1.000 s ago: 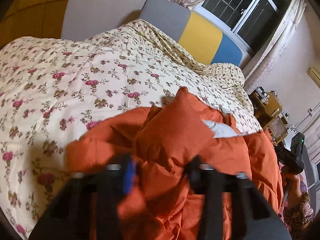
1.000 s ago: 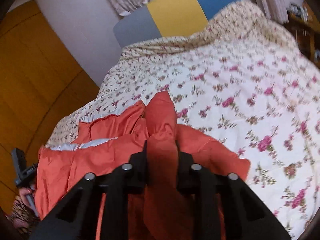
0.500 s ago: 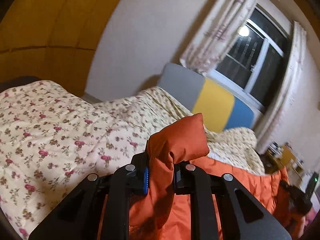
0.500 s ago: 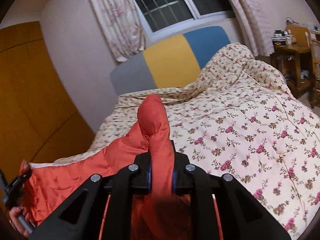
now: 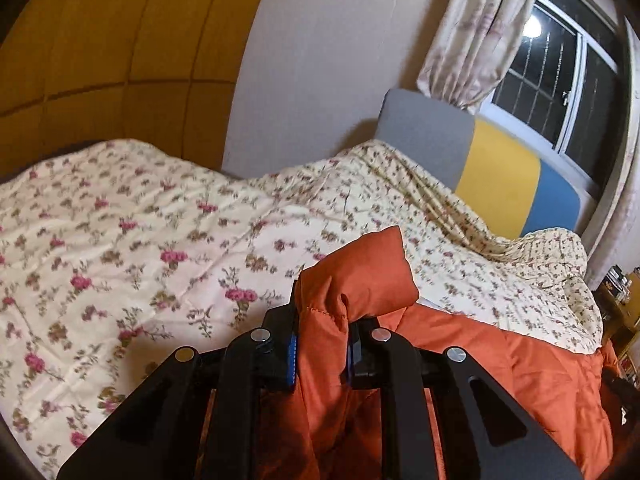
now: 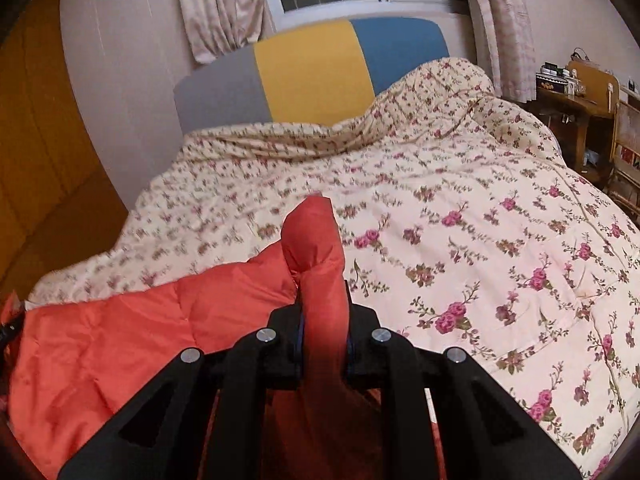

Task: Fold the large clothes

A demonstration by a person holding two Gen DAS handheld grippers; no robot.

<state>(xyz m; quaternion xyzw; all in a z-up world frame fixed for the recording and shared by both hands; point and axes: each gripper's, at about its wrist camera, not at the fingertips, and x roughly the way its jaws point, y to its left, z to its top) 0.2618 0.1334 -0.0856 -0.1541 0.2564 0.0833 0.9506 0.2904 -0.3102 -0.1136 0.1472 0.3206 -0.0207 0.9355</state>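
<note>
The big orange jacket (image 5: 520,364) lies on the bed, on top of the flowery quilt (image 5: 140,248). Both grippers hold it up by one edge. The left gripper (image 5: 320,350) has its fingers squeezed tight on a puffy corner of the jacket. The right gripper (image 6: 323,340) has its fingers squeezed tight on the other corner, which sticks up like a fat roll.

The jacket stretches sideways between the two grippers, so its long way runs from one hand to the other. The rest of it hangs down and back, toward the person. The open quilt is in front of both grippers, toward the headboard (image 6: 312,72). Both hands look about equally close, so I think they should move together.
</note>
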